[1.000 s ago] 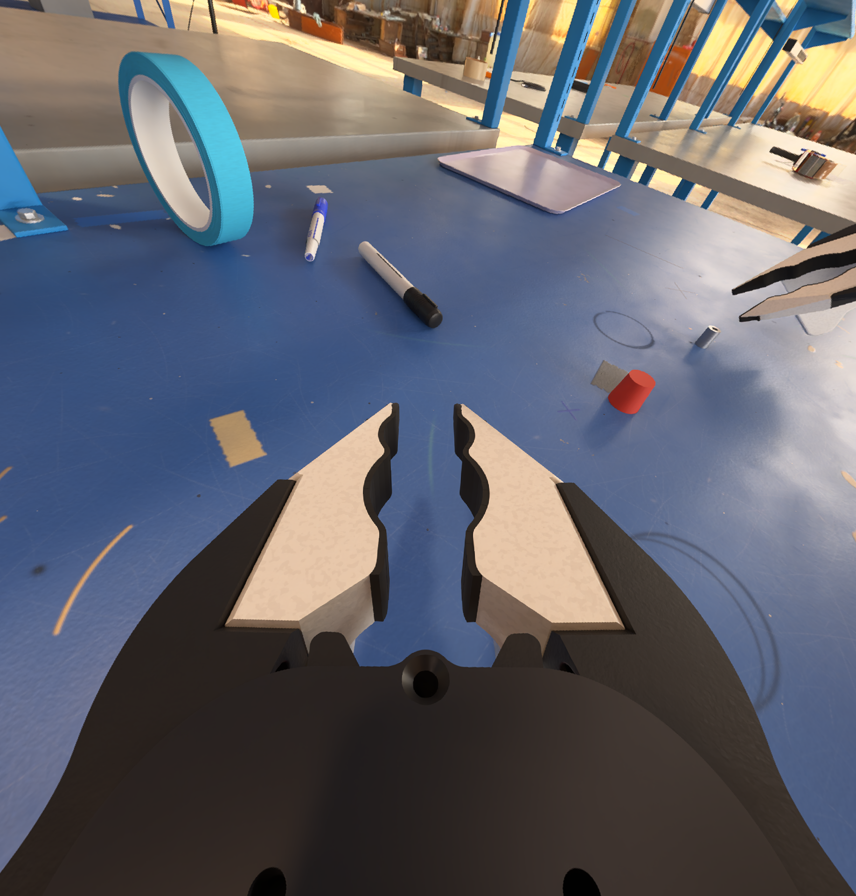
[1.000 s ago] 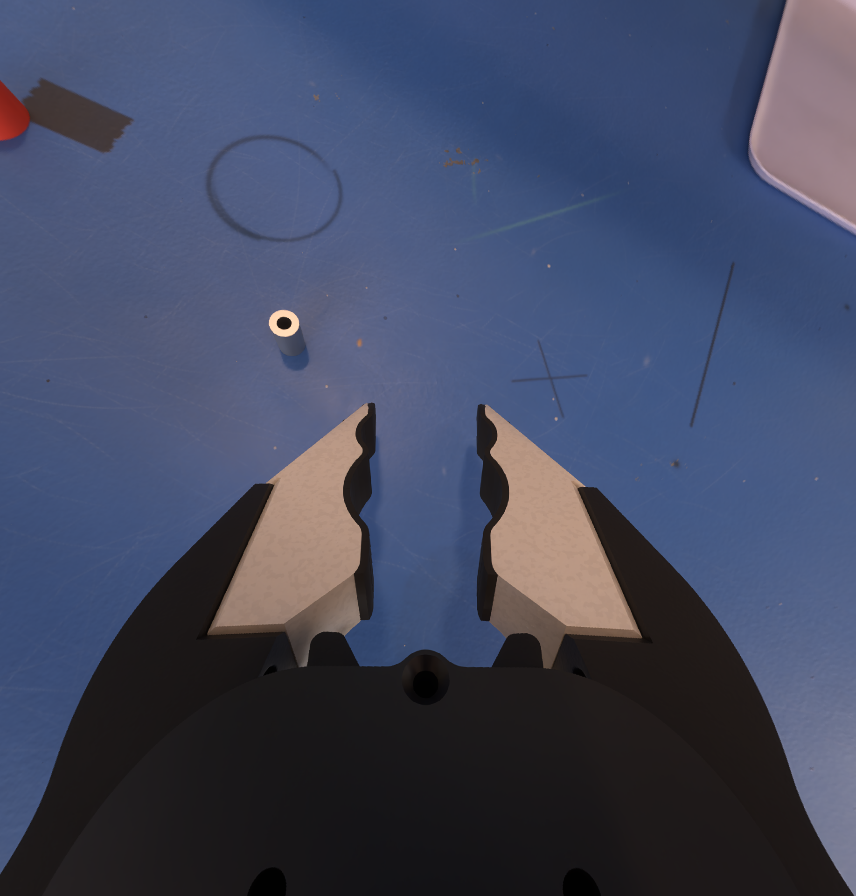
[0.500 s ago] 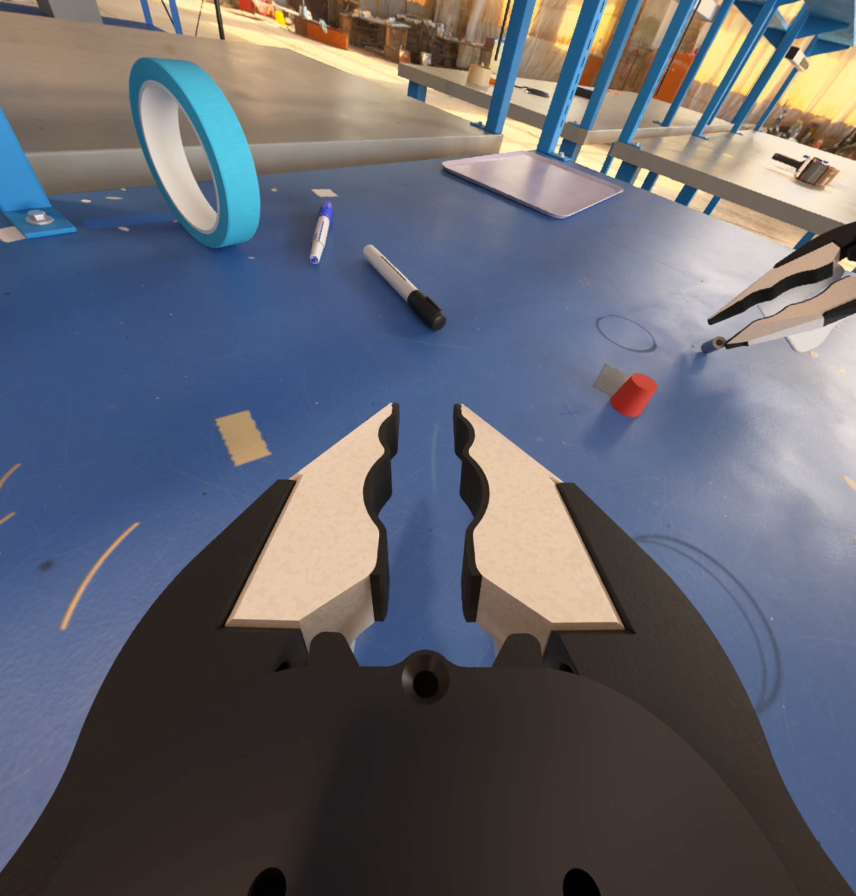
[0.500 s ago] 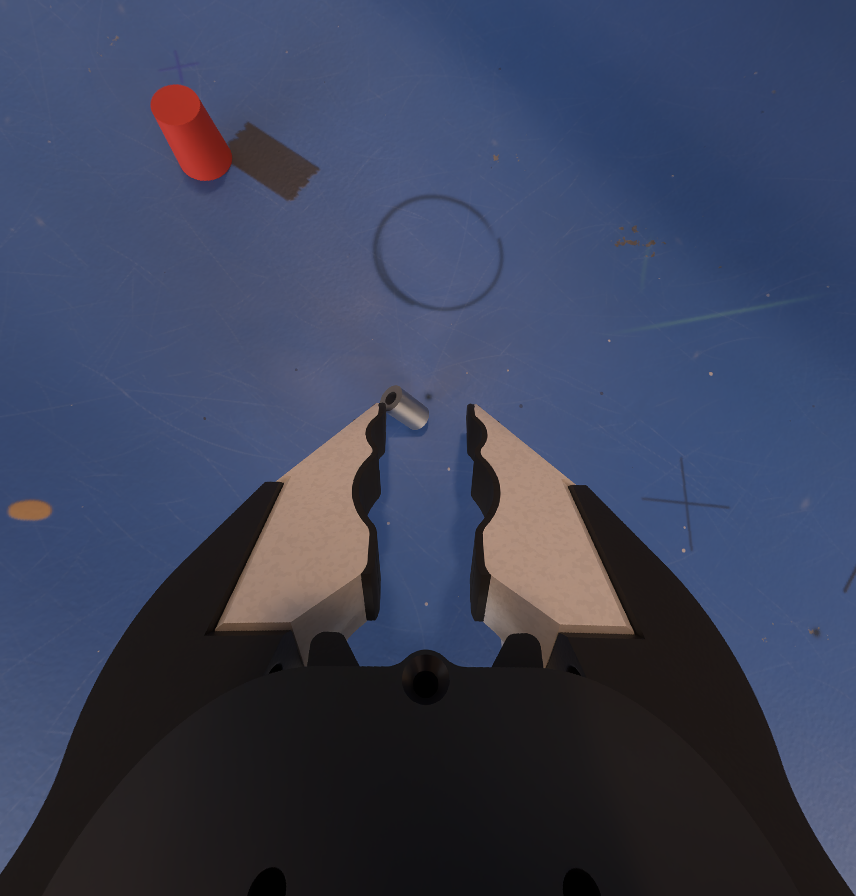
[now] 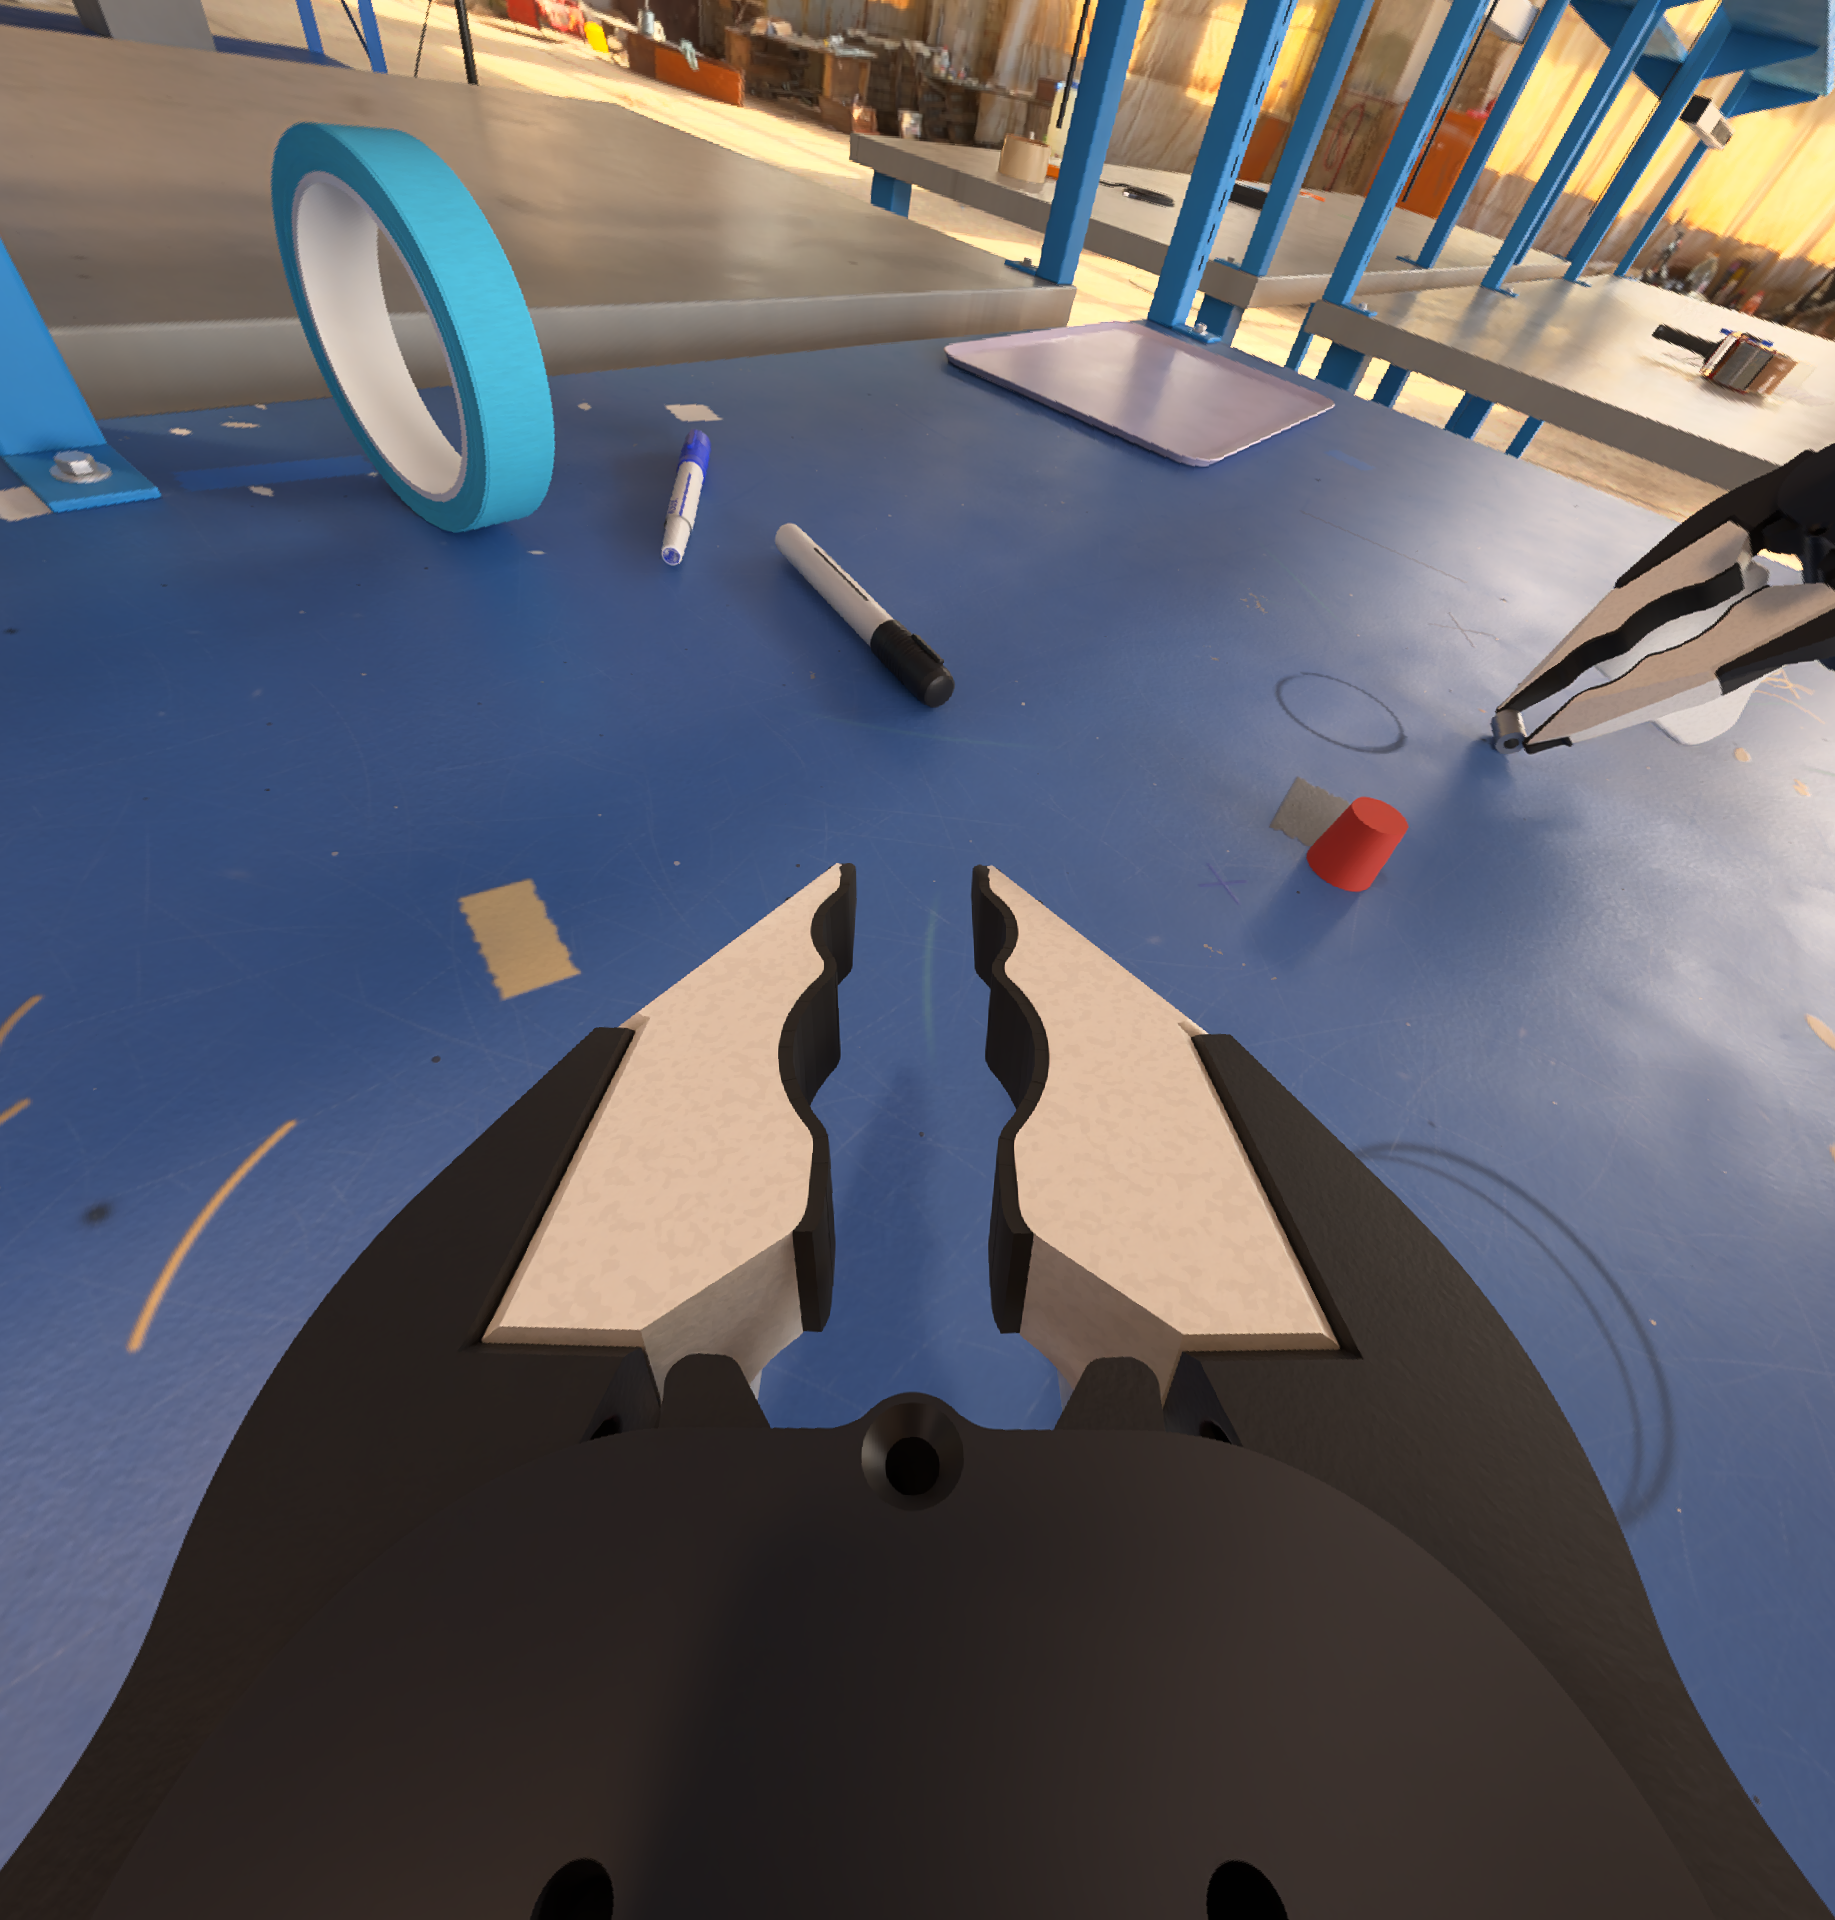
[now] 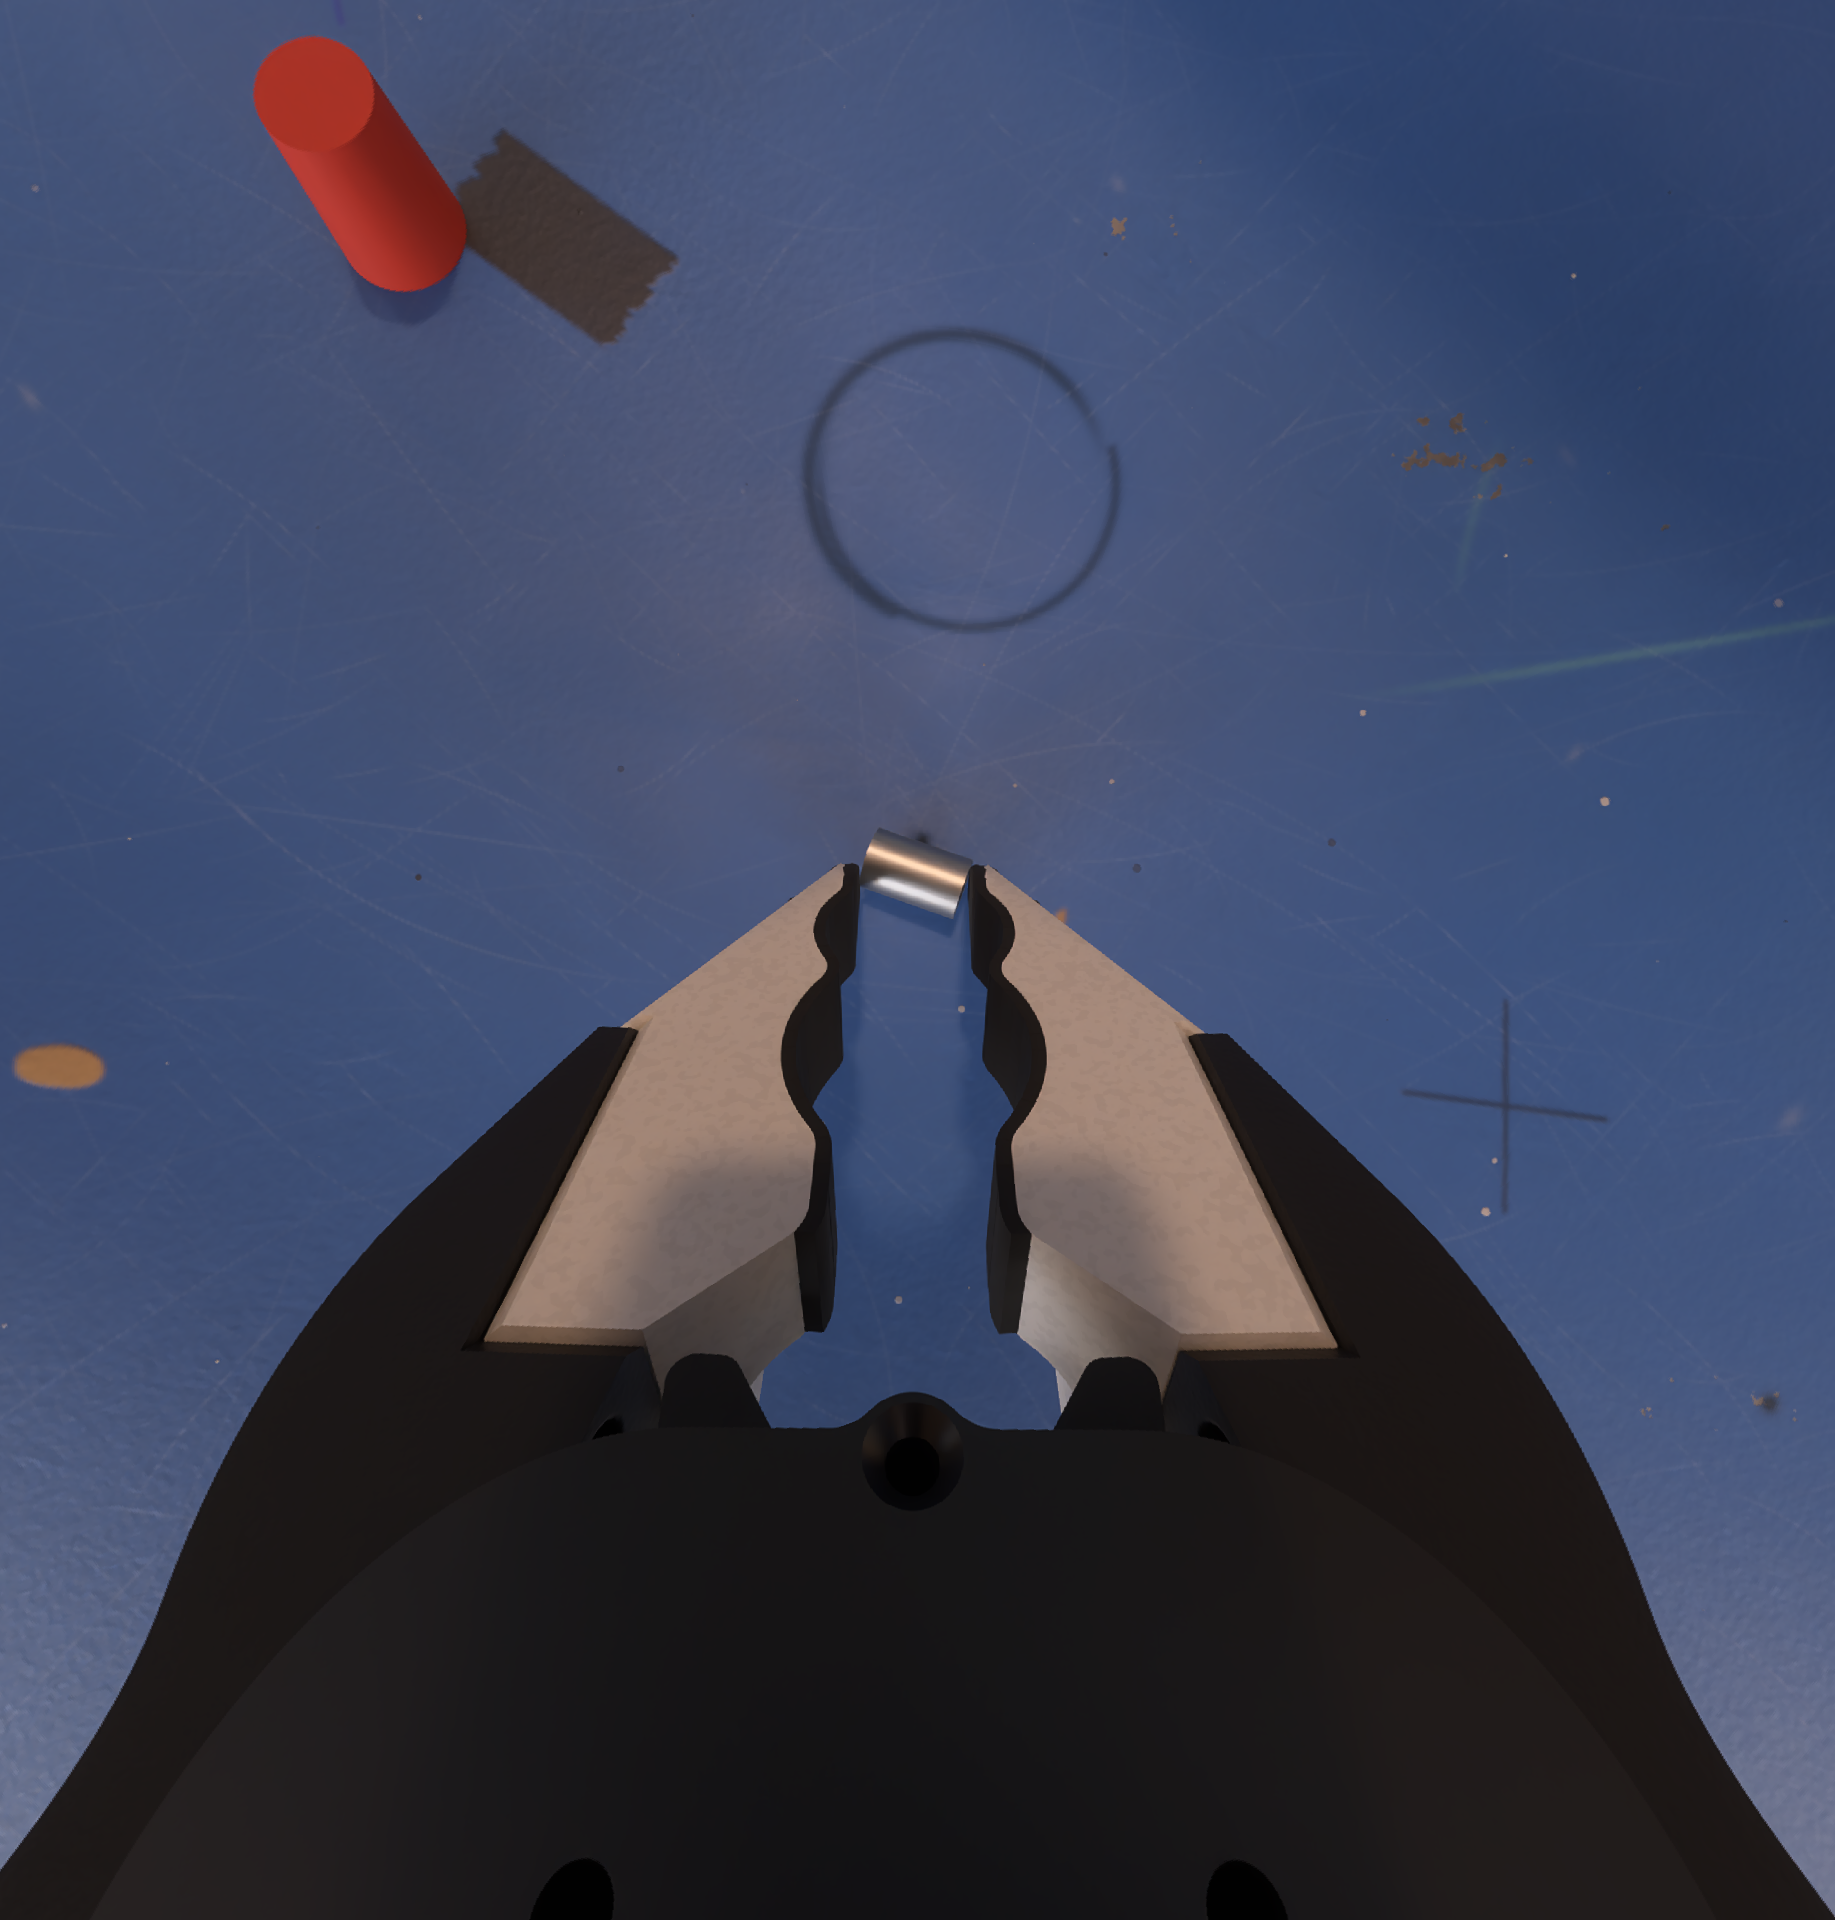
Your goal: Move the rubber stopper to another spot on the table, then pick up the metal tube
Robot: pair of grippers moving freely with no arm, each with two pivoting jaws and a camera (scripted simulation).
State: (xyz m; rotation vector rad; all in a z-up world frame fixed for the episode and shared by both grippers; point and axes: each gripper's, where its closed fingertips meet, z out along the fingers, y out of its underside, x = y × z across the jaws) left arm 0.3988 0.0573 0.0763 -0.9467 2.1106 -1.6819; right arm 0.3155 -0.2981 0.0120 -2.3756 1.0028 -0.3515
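The red rubber stopper (image 5: 1354, 844) lies on its side on the blue table (image 5: 269, 727), right of centre in the left wrist view, beside a grey tape patch (image 5: 1306, 808). It also shows top left in the right wrist view (image 6: 357, 166). My left gripper (image 5: 913, 883) is open and empty, low over the table, left of the stopper. My right gripper (image 6: 913, 883) is shut on the small metal tube (image 6: 915, 886), held crosswise between its fingertips at table level. In the left wrist view, the right gripper (image 5: 1515, 740) pinches the tube (image 5: 1508, 740) at the far right.
A blue tape roll (image 5: 414, 322) stands at the back left beside a blue bracket (image 5: 19, 416). A blue marker (image 5: 684, 499) and a black-capped marker (image 5: 861, 613) lie mid-table. A pale tray (image 5: 1141, 390) sits at the back. A drawn circle (image 6: 960, 478) lies beyond the tube.
My right gripper moved left and down to the tube, the tube turned crosswise, and the jaws closed on its ends. The left gripper has barely moved. The stopper has stayed put.
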